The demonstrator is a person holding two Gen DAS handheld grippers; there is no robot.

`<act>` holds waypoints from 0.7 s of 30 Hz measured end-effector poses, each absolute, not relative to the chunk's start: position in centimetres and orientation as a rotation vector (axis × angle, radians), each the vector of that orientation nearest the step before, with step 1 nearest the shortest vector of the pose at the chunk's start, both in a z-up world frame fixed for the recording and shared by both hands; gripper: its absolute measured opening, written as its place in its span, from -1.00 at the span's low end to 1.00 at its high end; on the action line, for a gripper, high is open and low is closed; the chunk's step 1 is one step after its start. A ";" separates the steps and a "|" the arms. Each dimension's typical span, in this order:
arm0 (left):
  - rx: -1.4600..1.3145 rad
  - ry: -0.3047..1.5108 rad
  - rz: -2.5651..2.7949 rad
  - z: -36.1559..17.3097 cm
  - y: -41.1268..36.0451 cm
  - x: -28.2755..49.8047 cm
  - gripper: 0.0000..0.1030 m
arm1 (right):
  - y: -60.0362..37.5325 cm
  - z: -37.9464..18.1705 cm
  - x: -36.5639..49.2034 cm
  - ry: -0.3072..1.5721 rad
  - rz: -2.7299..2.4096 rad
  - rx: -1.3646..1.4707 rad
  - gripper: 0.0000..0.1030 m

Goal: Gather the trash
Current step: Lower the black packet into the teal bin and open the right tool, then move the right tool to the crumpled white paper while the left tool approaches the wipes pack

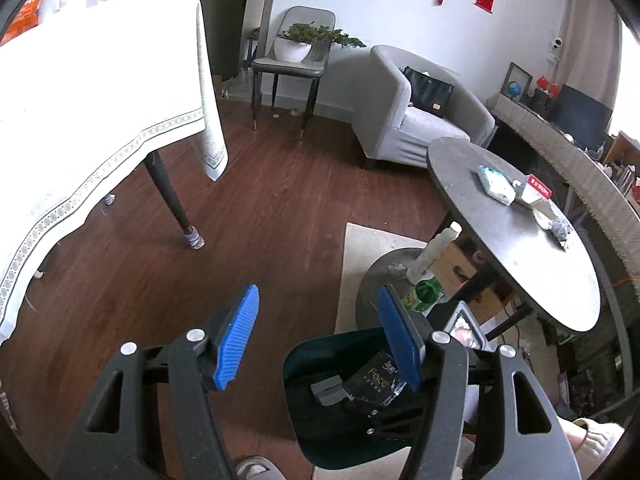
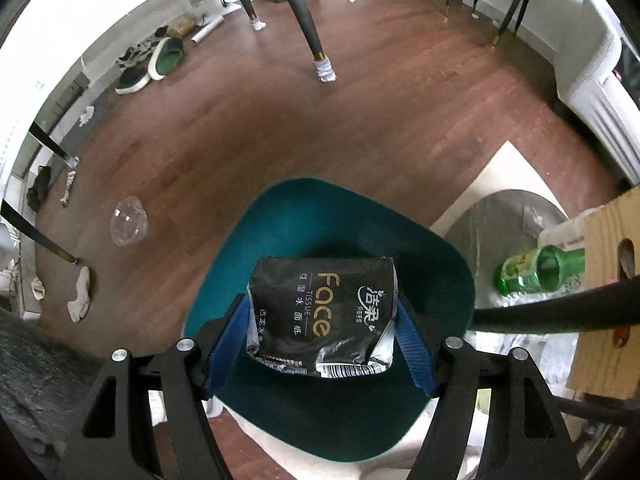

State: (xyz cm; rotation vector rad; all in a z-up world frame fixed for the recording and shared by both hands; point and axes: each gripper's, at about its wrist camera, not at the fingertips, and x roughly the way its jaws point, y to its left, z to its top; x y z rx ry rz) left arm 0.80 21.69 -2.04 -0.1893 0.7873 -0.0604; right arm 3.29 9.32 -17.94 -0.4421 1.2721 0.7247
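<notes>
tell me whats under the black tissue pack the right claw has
Directly under the black tissue pack, which sits between the right claw's blue pads, is the open teal bin. Only its dark inside shows around the pack; whatever lies at the bottom is covered by it.

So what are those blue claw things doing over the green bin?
A person is picking up trash with a gripper in each hand. The right gripper holds a black tissue pack between its blue pads, right above the open teal bin, so it looks about ready to drop in. The left gripper is open and empty, hanging beside the bin. A green bottle and a clear plastic cup still lie on the floor.
</notes>
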 end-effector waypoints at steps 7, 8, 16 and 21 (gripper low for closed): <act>-0.187 0.755 -0.079 -1.0 20.6 0.9 0.25 | 8.3 -17.9 2.8 1.276 0.722 -0.489 0.59; -0.181 0.746 -0.080 -0.7 20.4 0.9 0.25 | 8.1 -17.6 2.7 1.269 0.726 -0.493 0.59; -0.182 0.714 -0.086 0.5 18.4 0.9 0.25 | 5.6 -14.6 2.2 1.203 0.764 -0.452 0.59; -0.166 0.702 -0.083 1.1 17.0 1.2 0.26 | 4.2 -11.6 1.5 1.121 0.814 -0.412 0.59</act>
